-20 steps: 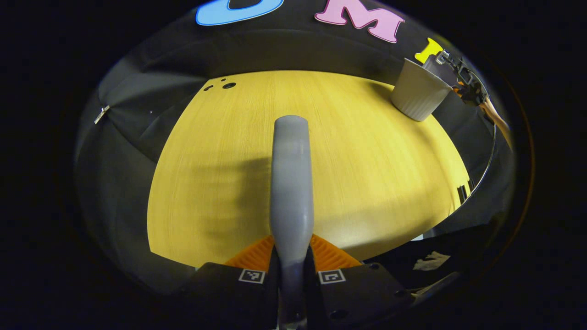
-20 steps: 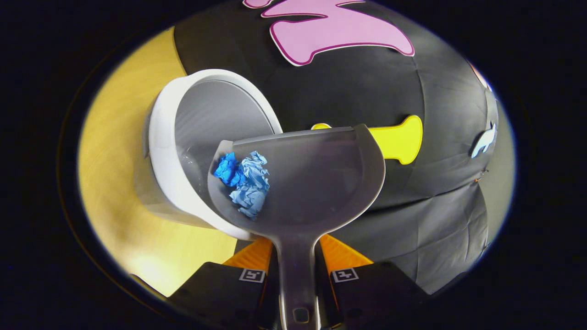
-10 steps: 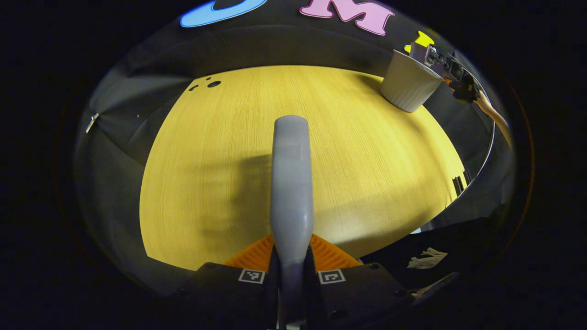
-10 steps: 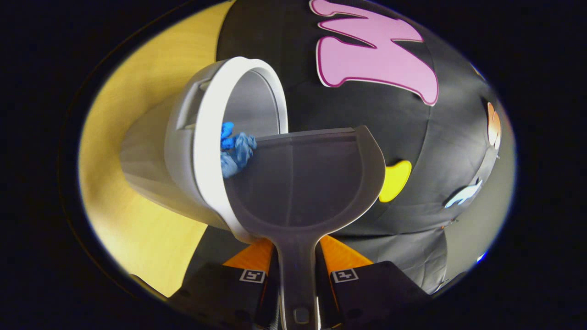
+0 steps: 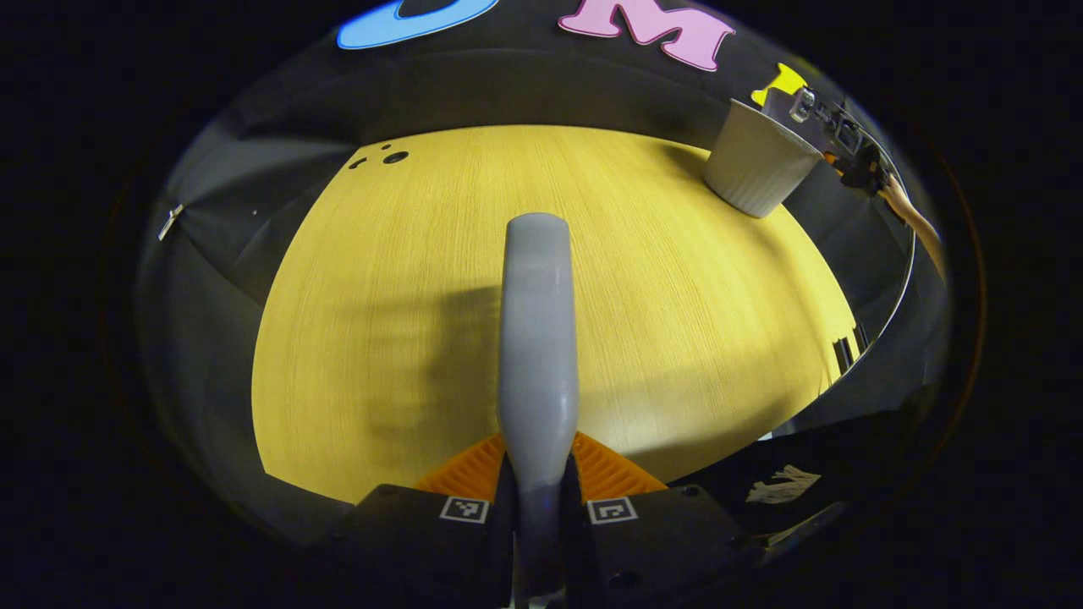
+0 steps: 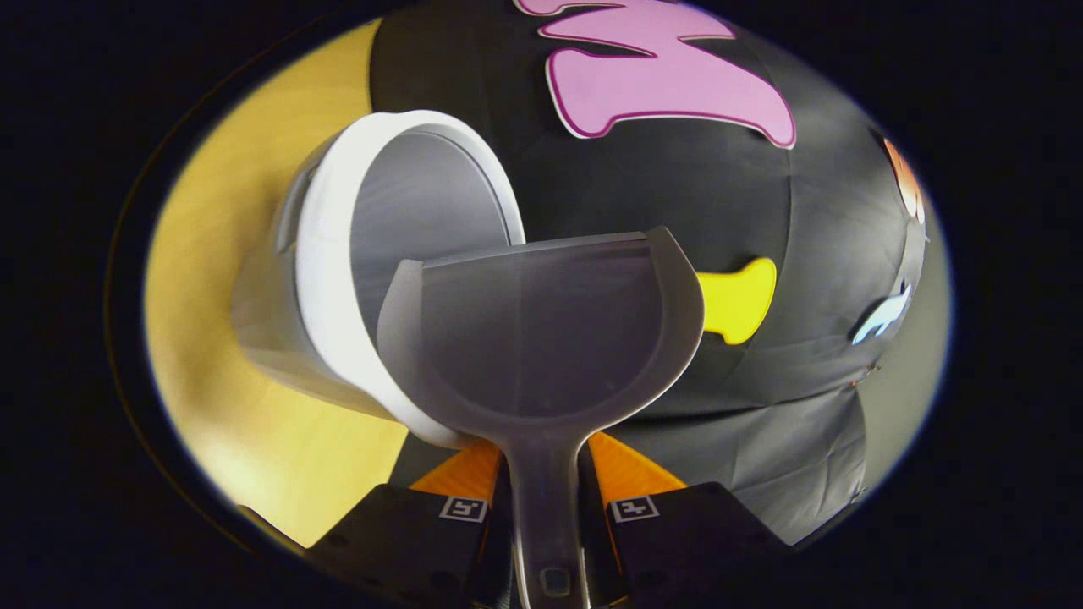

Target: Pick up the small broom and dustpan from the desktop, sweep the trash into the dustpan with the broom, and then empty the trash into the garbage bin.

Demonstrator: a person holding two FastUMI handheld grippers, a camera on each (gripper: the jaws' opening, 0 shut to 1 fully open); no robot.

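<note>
Right claw [image 6: 546, 507] clamps the dustpan [image 6: 541, 338] handle; pan empty at the garbage bin [image 6: 338, 279] rim. Left claw [image 5: 538, 499] grips the broom [image 5: 538, 338]. Both look like light, stiff plastic: hold low on the handles.

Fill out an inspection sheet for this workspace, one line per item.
Surface: yellow wood-grain desktop, with small dark holes near its far left corner.
Job's things: grey broom handle runs forward from the left gripper. Grey dustpan has a bare scoop, held at the rim of the white garbage bin. No trash shows in the pan, nor in the part of the bin interior that shows.
Clutter: nothing seen on the desktop.
Grippers: left gripper shut on the broom handle; right gripper shut on the dustpan's handle.
Cables: nothing seen.
Surroundings: black cloth booth wall; a pale crumpled scrap below the desk's near edge.
</note>
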